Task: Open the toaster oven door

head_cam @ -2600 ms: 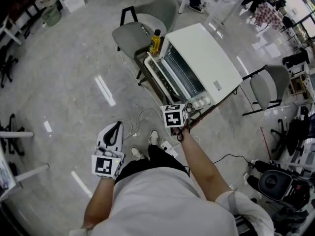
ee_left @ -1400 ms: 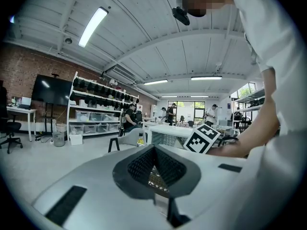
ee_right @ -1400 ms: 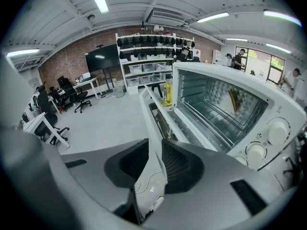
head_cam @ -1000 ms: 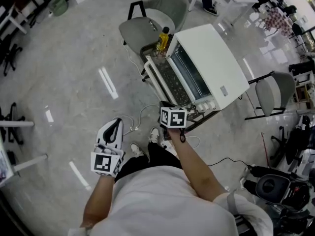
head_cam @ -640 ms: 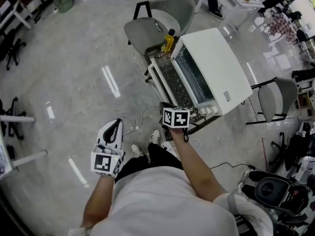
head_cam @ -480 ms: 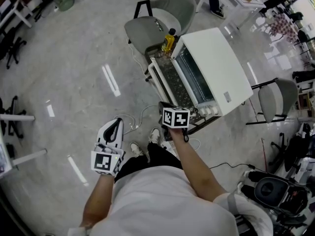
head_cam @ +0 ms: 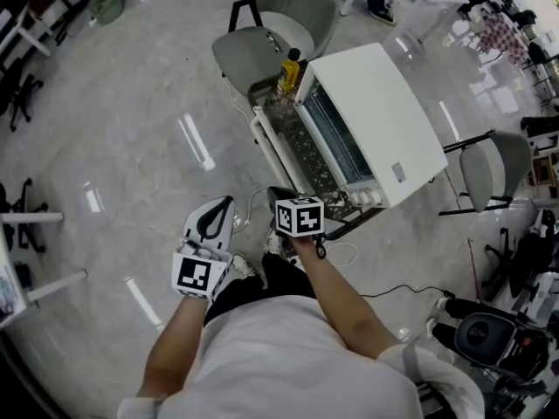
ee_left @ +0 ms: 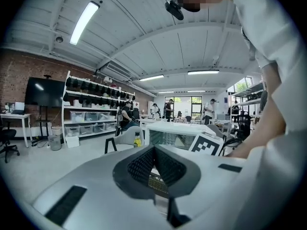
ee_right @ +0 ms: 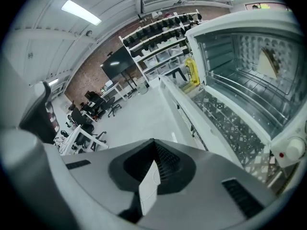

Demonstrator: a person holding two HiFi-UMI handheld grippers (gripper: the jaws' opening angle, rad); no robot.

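Observation:
The white toaster oven [head_cam: 376,116] stands on a low black-framed stand, and its glass door [head_cam: 293,151] hangs fully open, lying flat toward me. My right gripper [head_cam: 274,192] is shut and empty, just short of the door's near corner and not touching it. In the right gripper view the open cavity [ee_right: 249,56], the lowered door [ee_right: 216,119] and a control knob [ee_right: 292,147] fill the right side beyond the closed right gripper [ee_right: 154,143]. My left gripper [head_cam: 225,202] hovers over the floor left of the oven, its jaws closed on nothing. The left gripper [ee_left: 154,148] looks level at the oven [ee_left: 177,131].
A yellow bottle [head_cam: 286,70] stands at the oven's far left corner. A grey chair [head_cam: 262,37] is behind the oven, another [head_cam: 493,160] to its right. White cables [head_cam: 253,201] trail on the floor by my feet. People, shelves and tables show in the distance.
My left gripper has moved forward and to the right, closer to the oven. The right gripper has drawn slightly back from the door's corner. The door stays open.

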